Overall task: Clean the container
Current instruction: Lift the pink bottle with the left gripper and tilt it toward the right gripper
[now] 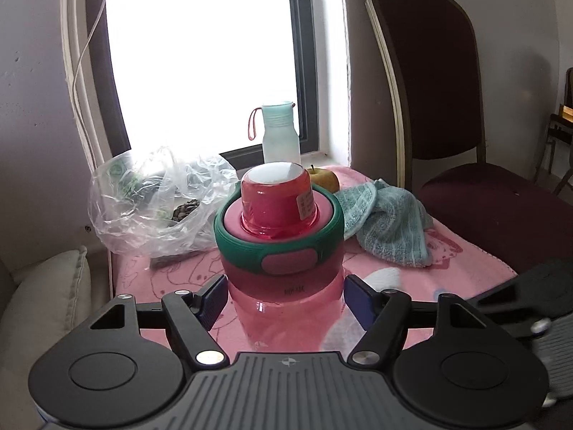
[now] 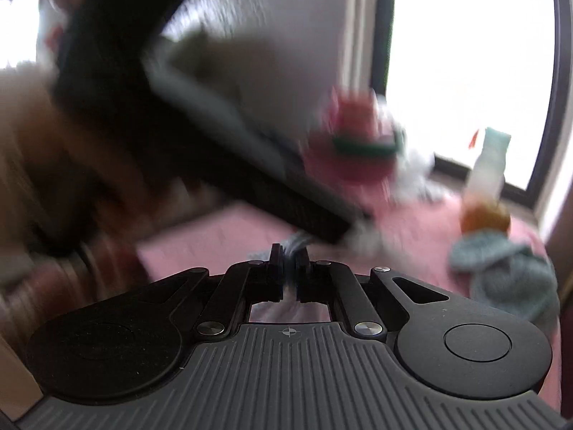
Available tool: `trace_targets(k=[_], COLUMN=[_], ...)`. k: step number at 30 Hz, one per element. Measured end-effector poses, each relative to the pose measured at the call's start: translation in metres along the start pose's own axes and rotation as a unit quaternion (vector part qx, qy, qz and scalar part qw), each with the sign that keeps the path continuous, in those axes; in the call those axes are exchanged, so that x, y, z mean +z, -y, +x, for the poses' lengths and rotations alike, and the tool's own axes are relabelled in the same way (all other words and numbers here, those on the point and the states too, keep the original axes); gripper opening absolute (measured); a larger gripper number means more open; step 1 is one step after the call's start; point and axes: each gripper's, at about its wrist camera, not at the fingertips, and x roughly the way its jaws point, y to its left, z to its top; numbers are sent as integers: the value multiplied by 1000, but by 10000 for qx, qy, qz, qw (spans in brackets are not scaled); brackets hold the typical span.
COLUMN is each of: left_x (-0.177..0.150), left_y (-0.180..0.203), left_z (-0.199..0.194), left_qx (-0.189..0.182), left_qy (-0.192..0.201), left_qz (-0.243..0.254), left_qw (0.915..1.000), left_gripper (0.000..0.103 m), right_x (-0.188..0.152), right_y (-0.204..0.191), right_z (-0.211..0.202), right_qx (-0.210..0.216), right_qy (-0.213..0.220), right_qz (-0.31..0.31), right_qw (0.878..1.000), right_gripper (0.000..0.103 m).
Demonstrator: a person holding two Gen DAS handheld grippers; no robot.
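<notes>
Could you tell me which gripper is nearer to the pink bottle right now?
Left. The left gripper straddles the pink bottle, one finger each side. The right gripper sits farther back, pinching something pale.

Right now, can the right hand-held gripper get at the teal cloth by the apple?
Probably not yet: the right hand-held gripper is already shut on a pale cloth scrap. The path to the teal cloth looks free, though that view is blurred.

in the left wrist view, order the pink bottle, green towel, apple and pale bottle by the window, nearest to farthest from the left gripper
1. pink bottle, between the left gripper jaws
2. green towel, right of it
3. apple, behind the pink bottle
4. pale bottle, on the windowsill
</notes>
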Motion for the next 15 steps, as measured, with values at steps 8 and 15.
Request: trace_targets(k=[8,15], left_x=[-1,5], left_y=[-5,-4], left_z=[1,4], left_qx=[-33,-34], left_qy=[-95,-255], left_qz=[30,85], left_qw=[9999,9996], left_gripper=[68,68], right_x=[-24,-11], right_y=[37,10], right_z=[46,29], right_qx=[-154,-28], right_qy=[-554,105], right_qz=[1478,802], right_qw=[9873,9967], right_gripper=[6,6])
